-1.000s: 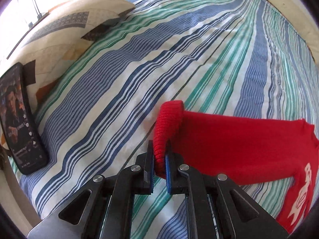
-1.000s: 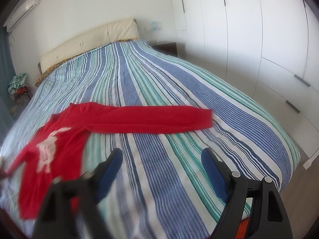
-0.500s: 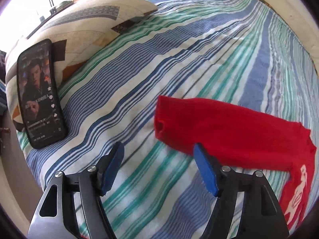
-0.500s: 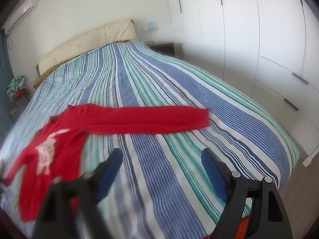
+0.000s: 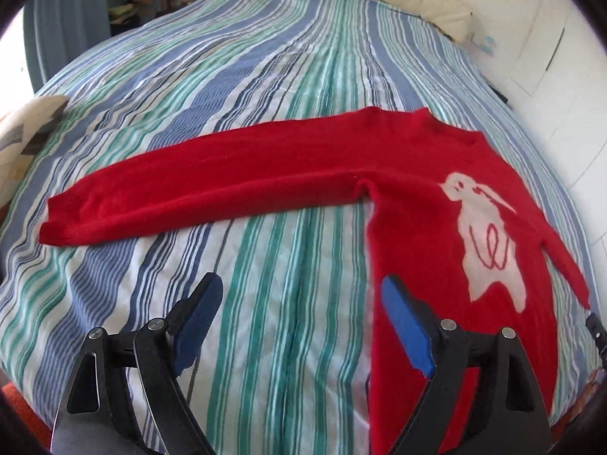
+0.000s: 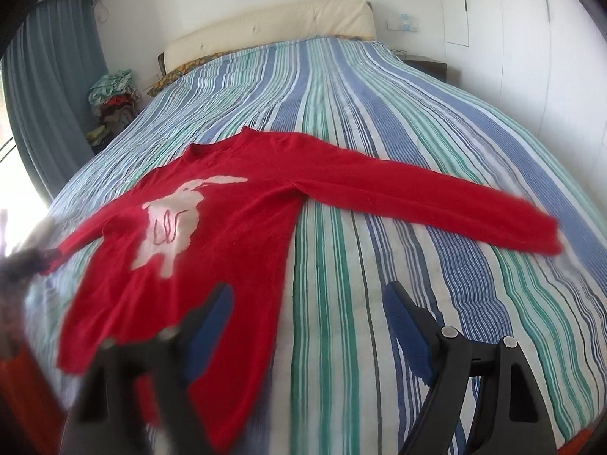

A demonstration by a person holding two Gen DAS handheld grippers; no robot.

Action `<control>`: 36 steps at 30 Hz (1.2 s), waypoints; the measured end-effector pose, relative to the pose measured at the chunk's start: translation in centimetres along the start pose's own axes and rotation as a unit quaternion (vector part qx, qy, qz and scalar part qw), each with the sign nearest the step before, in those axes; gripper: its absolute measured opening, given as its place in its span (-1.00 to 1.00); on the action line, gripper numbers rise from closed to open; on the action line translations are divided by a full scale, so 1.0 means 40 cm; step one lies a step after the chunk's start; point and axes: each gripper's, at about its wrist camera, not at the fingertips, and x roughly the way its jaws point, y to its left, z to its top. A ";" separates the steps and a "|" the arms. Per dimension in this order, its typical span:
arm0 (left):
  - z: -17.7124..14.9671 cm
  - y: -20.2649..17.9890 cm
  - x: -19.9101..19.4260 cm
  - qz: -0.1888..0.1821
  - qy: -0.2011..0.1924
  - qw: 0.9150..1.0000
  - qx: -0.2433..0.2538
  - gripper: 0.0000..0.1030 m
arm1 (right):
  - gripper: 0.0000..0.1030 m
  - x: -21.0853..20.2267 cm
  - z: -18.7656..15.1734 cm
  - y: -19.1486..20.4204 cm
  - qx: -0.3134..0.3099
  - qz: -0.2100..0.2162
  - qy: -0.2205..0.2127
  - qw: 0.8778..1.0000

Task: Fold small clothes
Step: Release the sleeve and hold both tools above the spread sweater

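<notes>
Red sweater [image 5: 436, 235] flat on the striped bed [image 5: 265, 76], front up with a white bird figure [image 5: 485, 235], one sleeve [image 5: 197, 189] stretched straight out to the side in the left wrist view and the other sleeve [image 6: 428, 197] stretched out likewise in the right wrist view. Left tool [image 5: 301, 316] above the cover just beside the sweater body, its blue pads apart and opening wider, only sheet and the sweater edge showing between them. Right tool [image 6: 309, 326] also wide apart, gripping nothing, above the lower side edge of the sweater.
</notes>
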 end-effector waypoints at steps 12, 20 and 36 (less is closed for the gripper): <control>-0.107 0.066 0.088 0.036 -0.011 0.999 0.008 0.97 | 0.58 0.152 -0.088 -0.115 0.084 -0.056 0.077 0.992; -0.112 0.057 0.096 0.044 -0.009 0.999 0.013 0.99 | 0.78 0.174 -0.106 -0.083 0.043 -0.076 0.077 0.993; -0.117 0.051 0.097 0.056 -0.009 0.998 0.018 0.99 | 0.90 0.174 -0.115 -0.073 0.035 -0.077 0.077 0.993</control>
